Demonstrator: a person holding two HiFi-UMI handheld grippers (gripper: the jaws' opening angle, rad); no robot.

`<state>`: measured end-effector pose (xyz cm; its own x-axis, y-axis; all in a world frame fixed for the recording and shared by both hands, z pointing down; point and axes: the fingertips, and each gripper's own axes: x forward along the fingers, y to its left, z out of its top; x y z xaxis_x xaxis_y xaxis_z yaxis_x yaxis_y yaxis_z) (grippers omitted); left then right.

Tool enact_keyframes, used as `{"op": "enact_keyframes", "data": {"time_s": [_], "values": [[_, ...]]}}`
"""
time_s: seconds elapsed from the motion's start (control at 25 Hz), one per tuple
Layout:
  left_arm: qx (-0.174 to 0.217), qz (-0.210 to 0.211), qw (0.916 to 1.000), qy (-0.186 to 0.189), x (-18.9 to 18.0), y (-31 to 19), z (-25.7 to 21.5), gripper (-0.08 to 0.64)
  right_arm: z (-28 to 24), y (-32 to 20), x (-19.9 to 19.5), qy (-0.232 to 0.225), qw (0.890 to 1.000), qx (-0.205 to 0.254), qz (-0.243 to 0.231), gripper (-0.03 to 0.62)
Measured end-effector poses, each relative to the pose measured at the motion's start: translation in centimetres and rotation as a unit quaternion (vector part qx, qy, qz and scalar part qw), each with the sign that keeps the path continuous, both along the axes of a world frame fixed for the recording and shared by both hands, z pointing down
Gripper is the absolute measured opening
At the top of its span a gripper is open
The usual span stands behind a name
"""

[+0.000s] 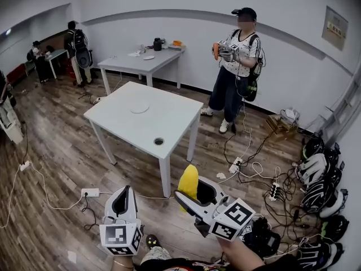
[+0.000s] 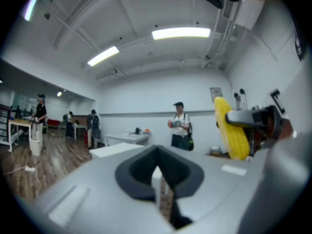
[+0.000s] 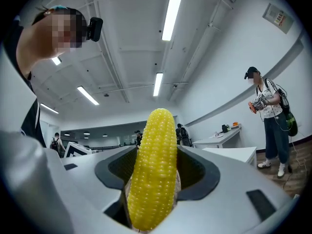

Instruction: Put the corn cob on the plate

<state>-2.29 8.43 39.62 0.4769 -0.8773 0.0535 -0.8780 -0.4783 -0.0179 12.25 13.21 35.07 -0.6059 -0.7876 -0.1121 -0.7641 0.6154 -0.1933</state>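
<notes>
Right tool [image 1: 194,193] grips corn cob [image 1: 188,180]; left tool [image 1: 124,199] seemingly closed.

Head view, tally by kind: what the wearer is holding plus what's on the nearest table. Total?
Claws: 2, left claw and right claw
Corn cob: 1, gripped in the right claw
Plate: 1, on the nearest white table
Total: 4
</notes>
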Motion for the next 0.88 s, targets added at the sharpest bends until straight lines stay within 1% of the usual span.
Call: {"op": "enact_keyframes", "data": {"time_s": [0.08,0.16,0.24,0.32,0.56,0.72,0.88], "values": [[0.002,0.000,1.0000,-0.001,-1.2,-3.0,0.1,-0.003,-0.2,-3.0,-1.1,-0.011,1.000,-0.001,-0.001,0.264],[0.003,0.000,1.0000,-0.006,-2.4,-6.1,0.1,-0.003,-0.5,-6.2,-2.1,-0.033,0.999,-0.007,0.000,0.264],[-0.002,0.006,0.9999,-0.008,-3.3,-8.7,0.2,-0.003,-0.5,-9.1,-2.9,-0.041,0.999,-0.012,0.007,0.264],[-0.004,0.012,0.9999,-0.007,-4.3,-11.1,0.2,-0.003,-0.4,-11.6,-3.8,-0.040,0.999,-0.015,0.014,0.264],[0.006,0.019,0.9997,-0.012,-7.7,-17.2,-0.2,-0.003,-0.1,-18.4,-6.8,-0.039,0.999,-0.015,0.027,0.264],[0.002,0.006,1.0000,-0.002,-10.4,-20.9,0.1,-0.003,0.5,-22.2,-8.4,-0.038,0.999,-0.021,0.031,0.264],[0.000,-0.007,0.9999,0.014,-12.2,-23.8,0.4,-0.003,0.9,-25.4,-9.5,-0.020,0.999,-0.024,0.031,0.264]]}}
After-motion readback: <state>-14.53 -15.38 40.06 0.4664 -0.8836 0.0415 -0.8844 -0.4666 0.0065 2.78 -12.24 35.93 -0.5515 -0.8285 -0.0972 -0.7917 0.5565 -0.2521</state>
